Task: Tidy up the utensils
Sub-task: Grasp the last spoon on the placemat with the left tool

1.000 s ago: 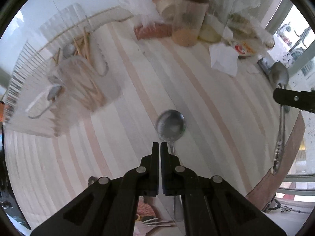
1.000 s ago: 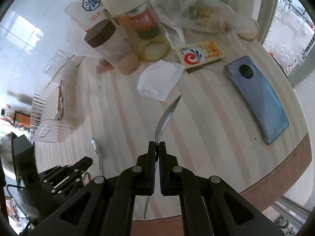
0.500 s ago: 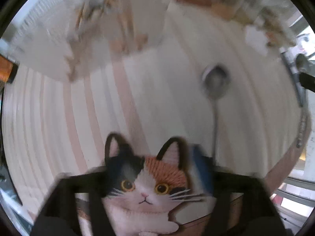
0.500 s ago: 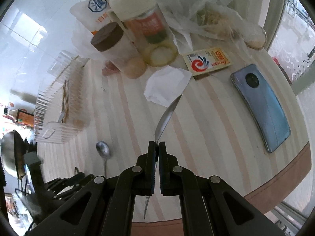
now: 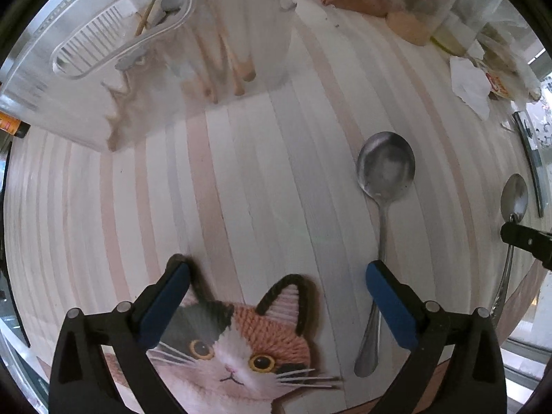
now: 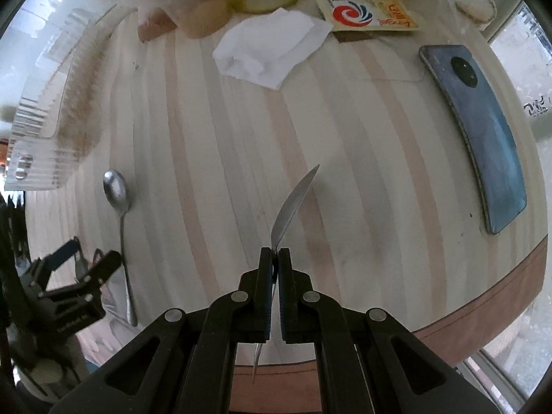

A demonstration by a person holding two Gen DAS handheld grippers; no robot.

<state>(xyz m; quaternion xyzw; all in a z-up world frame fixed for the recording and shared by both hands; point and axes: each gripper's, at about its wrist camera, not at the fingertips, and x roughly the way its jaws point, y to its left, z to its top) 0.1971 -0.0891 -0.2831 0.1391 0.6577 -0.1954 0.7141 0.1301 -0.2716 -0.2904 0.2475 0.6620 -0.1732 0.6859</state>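
Note:
My left gripper (image 5: 276,283) is open wide and empty, low over the striped table. A steel spoon (image 5: 383,186) lies on the table, its handle running just inside the right fingertip (image 5: 376,276); it also shows in the right wrist view (image 6: 119,207). My right gripper (image 6: 275,255) is shut on a second spoon (image 6: 293,203), held edge-on above the table; that spoon also shows in the left wrist view (image 5: 514,200). A clear utensil holder (image 5: 120,27) with chopsticks and a spoon lies at the far left.
A cat-face coaster (image 5: 238,341) lies under the left gripper by the table's front edge. A white tissue (image 6: 272,45), a red-and-yellow packet (image 6: 365,13), jars and bags stand at the back. A blue phone (image 6: 479,131) lies at the right edge.
My left gripper has opened and let go of its spoon, which now lies on the table; the gripper has pulled back over the cat coaster. My right gripper has lowered, still holding its spoon.

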